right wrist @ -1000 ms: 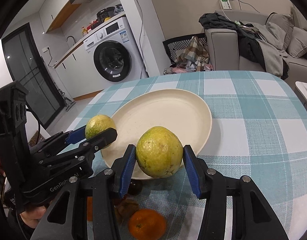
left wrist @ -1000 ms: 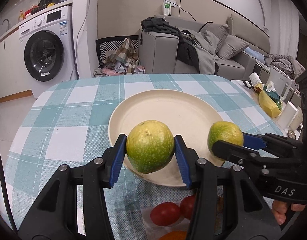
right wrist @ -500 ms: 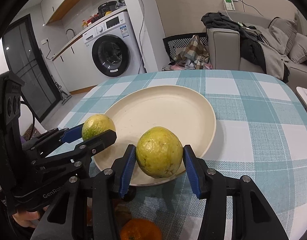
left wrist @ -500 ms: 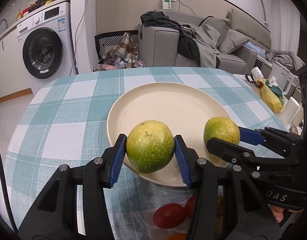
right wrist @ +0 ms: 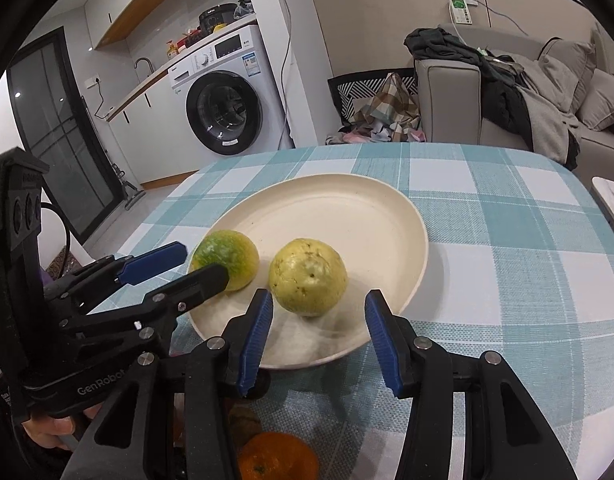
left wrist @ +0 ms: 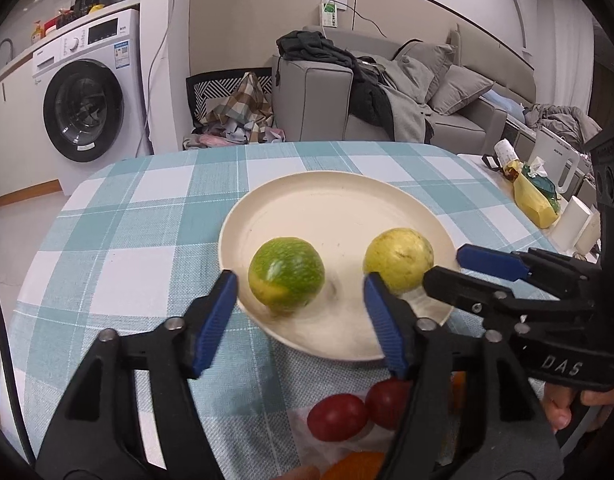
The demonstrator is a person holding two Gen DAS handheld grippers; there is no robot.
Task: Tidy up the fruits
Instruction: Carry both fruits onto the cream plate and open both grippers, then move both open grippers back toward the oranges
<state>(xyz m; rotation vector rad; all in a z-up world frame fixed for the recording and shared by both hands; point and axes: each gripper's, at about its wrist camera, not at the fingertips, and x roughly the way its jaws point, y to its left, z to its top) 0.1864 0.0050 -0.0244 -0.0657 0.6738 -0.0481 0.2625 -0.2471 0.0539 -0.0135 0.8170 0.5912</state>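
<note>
On a table (left wrist: 119, 216), a plate (left wrist: 331, 200) is set mid-frame; two fruits, one (left wrist: 286, 277) left of the other (left wrist: 399, 260), are placed on its near edge.

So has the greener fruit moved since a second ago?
Yes. The greener fruit has left the left gripper, whose jaws have just been opening, and sits farther in on the plate.

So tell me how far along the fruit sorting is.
Done: the green fruit and the yellow fruit both lie on the cream plate. In hand: nothing; the left gripper, whose jaws have just been opening, and the right gripper are both open. Left: two red fruits and an orange wait on the tablecloth.
</note>
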